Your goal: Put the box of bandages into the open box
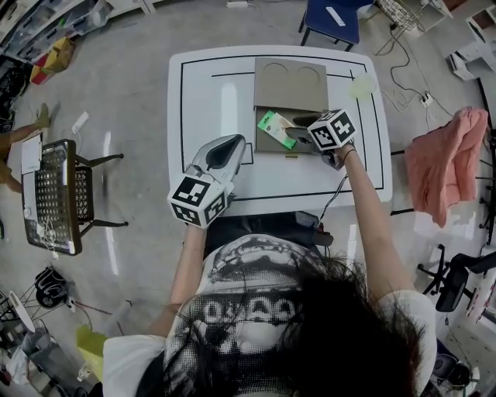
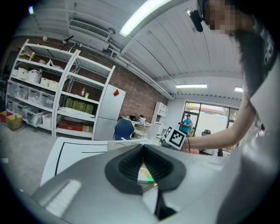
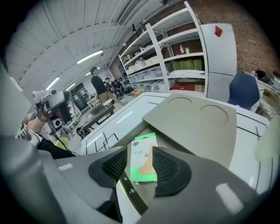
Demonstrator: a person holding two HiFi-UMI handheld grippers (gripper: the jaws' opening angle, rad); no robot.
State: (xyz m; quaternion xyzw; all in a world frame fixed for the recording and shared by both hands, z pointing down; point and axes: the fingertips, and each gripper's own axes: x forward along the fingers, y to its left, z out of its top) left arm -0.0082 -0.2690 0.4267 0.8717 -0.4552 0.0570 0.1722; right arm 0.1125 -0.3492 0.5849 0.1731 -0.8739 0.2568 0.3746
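The green-and-white box of bandages (image 1: 276, 128) lies flat inside the open cardboard box (image 1: 271, 145), toward its left side. The box's lid (image 1: 291, 81) is folded back across the white table (image 1: 201, 93). My right gripper (image 1: 295, 136) hovers at the open box's right part, jaws open. In the right gripper view the box of bandages (image 3: 143, 158) lies just beyond the right gripper (image 3: 140, 153), and the pads (image 3: 168, 168) do not press on it. My left gripper (image 1: 231, 146) rests near the table's front left, shut and empty. The left gripper (image 2: 143, 148) faces the bandage box (image 2: 147, 177).
A blue chair (image 1: 329, 19) stands behind the table. A pink cloth (image 1: 446, 159) hangs at the right, with cables on the floor near it. A wire-mesh stool (image 1: 58, 194) stands at the left. Shelving (image 3: 175, 57) lines the far wall.
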